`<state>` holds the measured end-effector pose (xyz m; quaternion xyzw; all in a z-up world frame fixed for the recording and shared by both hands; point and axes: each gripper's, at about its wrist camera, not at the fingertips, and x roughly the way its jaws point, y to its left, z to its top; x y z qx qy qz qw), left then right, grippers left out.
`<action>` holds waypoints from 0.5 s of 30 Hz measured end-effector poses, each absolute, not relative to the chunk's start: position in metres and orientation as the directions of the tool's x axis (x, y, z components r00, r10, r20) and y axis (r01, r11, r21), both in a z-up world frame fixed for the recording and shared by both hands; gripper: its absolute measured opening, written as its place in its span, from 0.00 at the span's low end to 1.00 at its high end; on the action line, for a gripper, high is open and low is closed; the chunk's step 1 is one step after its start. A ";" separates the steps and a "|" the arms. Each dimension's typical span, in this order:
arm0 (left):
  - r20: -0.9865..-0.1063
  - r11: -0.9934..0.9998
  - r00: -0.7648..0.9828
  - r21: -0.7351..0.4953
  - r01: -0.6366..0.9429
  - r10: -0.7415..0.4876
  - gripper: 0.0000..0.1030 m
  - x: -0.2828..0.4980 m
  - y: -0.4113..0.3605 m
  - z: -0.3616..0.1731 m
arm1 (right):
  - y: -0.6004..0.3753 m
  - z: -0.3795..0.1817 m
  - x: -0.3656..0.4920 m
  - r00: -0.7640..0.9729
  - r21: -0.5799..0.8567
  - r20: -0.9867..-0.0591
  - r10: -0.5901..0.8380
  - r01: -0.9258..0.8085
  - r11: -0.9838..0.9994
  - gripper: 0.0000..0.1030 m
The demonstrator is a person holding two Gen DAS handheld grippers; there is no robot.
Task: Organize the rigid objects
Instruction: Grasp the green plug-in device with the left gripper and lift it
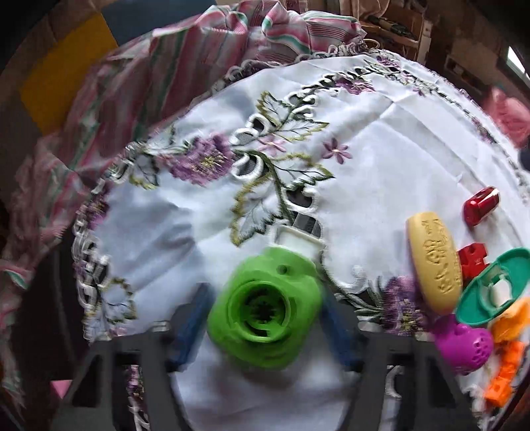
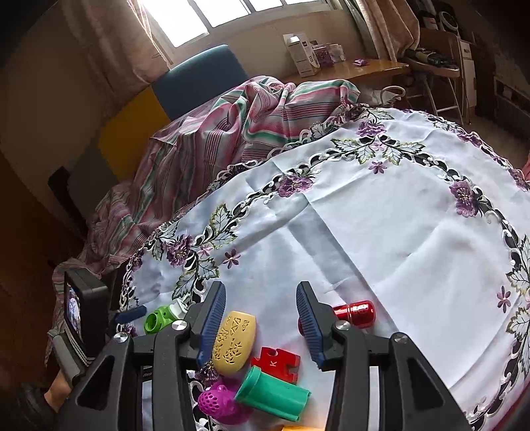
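Somebody's living space at home, not a lab or shop

The table wears a white embroidered tablecloth (image 2: 381,232) with purple flowers and cutwork, and a striped pink-and-green cloth (image 2: 232,122) lies bunched up behind it. There's a curtained window (image 2: 212,16) letting daylight in, a blue chair back (image 2: 202,79), a wooden side desk (image 2: 371,69) with small boxes on it, and cluttered shelving (image 2: 437,56) off to the right.
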<state>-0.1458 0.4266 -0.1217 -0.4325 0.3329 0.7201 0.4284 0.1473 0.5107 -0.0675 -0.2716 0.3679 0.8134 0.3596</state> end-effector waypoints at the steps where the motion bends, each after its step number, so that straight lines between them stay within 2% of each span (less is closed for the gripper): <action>1: -0.904 -0.436 -0.256 0.088 -0.895 0.342 0.60 -0.147 0.423 -0.119 | 0.512 -0.068 0.148 -0.590 0.401 -0.709 0.385 -0.787 -0.468 0.44; 8: -0.881 -0.559 -0.264 -0.001 -0.829 0.392 0.60 -0.139 0.381 -0.095 | 0.514 -0.073 0.144 -0.596 0.408 -0.719 0.358 -0.779 -0.477 0.43; 15: -0.836 -0.603 -0.326 -0.008 -0.798 0.442 0.59 -0.101 0.331 -0.054 | 0.511 -0.080 0.135 -0.610 0.418 -0.734 0.299 -0.752 -0.509 0.43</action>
